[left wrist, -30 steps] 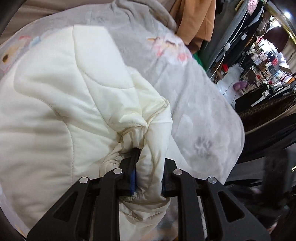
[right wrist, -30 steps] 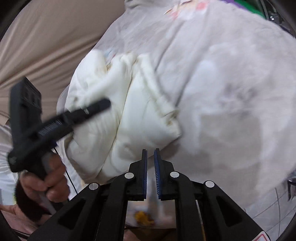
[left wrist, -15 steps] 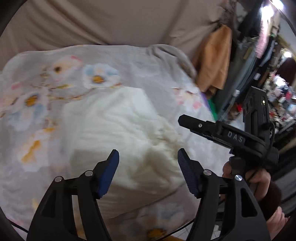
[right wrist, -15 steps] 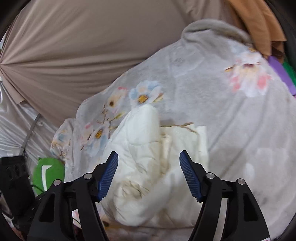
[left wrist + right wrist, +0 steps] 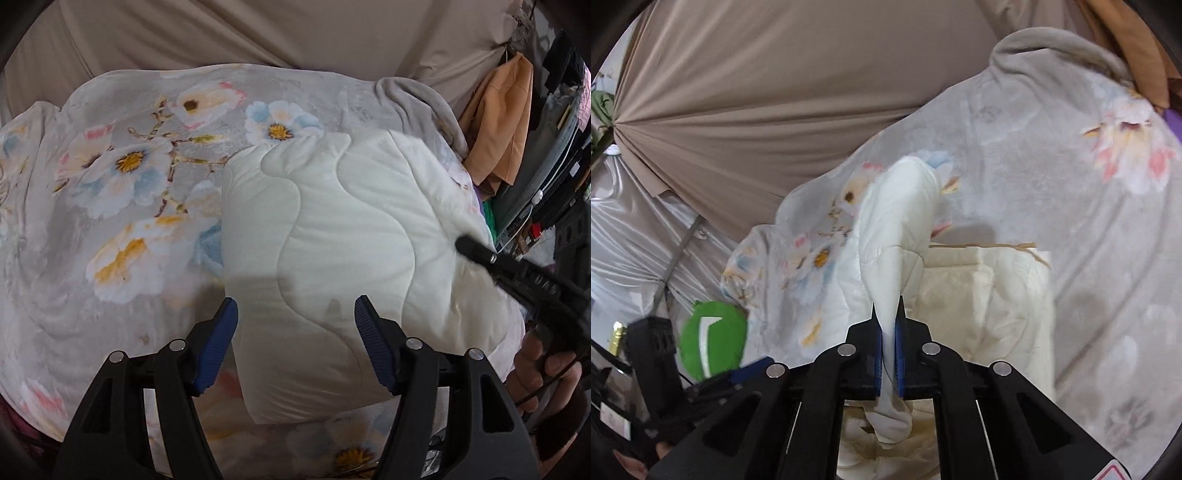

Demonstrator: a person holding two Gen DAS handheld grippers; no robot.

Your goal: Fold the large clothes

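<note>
On the flowered blanket (image 5: pixel 122 206) lies the folded cream jacket (image 5: pixel 332 229). At six o'clock the left gripper (image 5: pixel 295 343) gapes empty above it, apparently just released. The right gripper (image 5: pixel 887 347) has just closed, pinching a fold at the jacket's three-o'clock edge, probably to tidy it.

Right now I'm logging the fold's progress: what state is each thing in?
left gripper: open, holding nothing, above the garment.
right gripper: jaws have just closed, pinching a fold of the garment.
cream quilted garment: folded into a compact block, one part lifted.
floral blanket: spread flat beneath.
</note>
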